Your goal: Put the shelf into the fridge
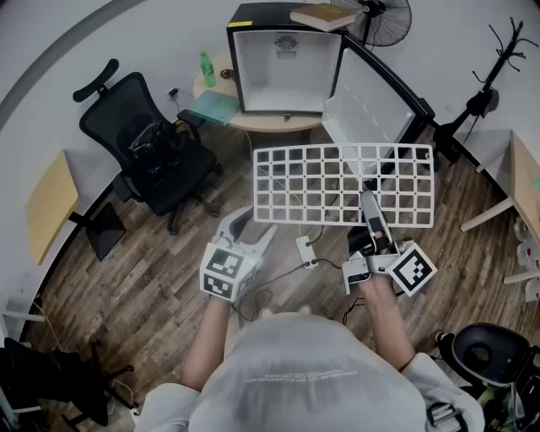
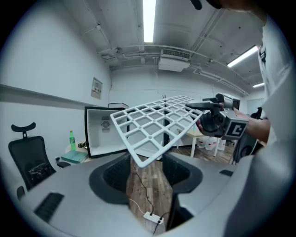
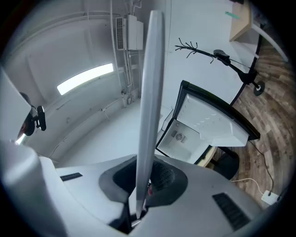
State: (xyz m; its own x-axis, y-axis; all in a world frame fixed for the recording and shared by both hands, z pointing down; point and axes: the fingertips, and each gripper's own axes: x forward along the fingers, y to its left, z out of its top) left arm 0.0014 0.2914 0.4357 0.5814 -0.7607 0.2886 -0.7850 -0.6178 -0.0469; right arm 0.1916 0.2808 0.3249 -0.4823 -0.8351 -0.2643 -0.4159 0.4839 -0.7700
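The white grid shelf (image 1: 344,186) hung in the air, held roughly level and clear of the fridge (image 1: 287,67). The right tool (image 1: 369,207) was clamped on the shelf's near edge, right of its middle. In the right gripper view the shelf (image 3: 150,115) ran edge-on between the jaws and stretched away ahead of them. The left tool (image 1: 253,232) stood with its jaws wide apart and gripped nothing. In the left gripper view the shelf's near left corner (image 2: 141,159) sat just ahead of the gap and slightly above it, with no pad pressing on it.

Beyond the shelf's far edge, well ahead of both tools, the fridge stood open on a round counter (image 1: 274,124). Its door (image 1: 371,110) was swung out towards the right tool's side and its white inside was bare. A book (image 1: 323,15) lay on top of the fridge and a green bottle (image 1: 207,69) stood on the counter to its left. A black office chair (image 1: 152,143) stood ahead of the left tool and further left. A white power strip (image 1: 305,251) lay on the wooden floor (image 1: 143,270) between the two tools.
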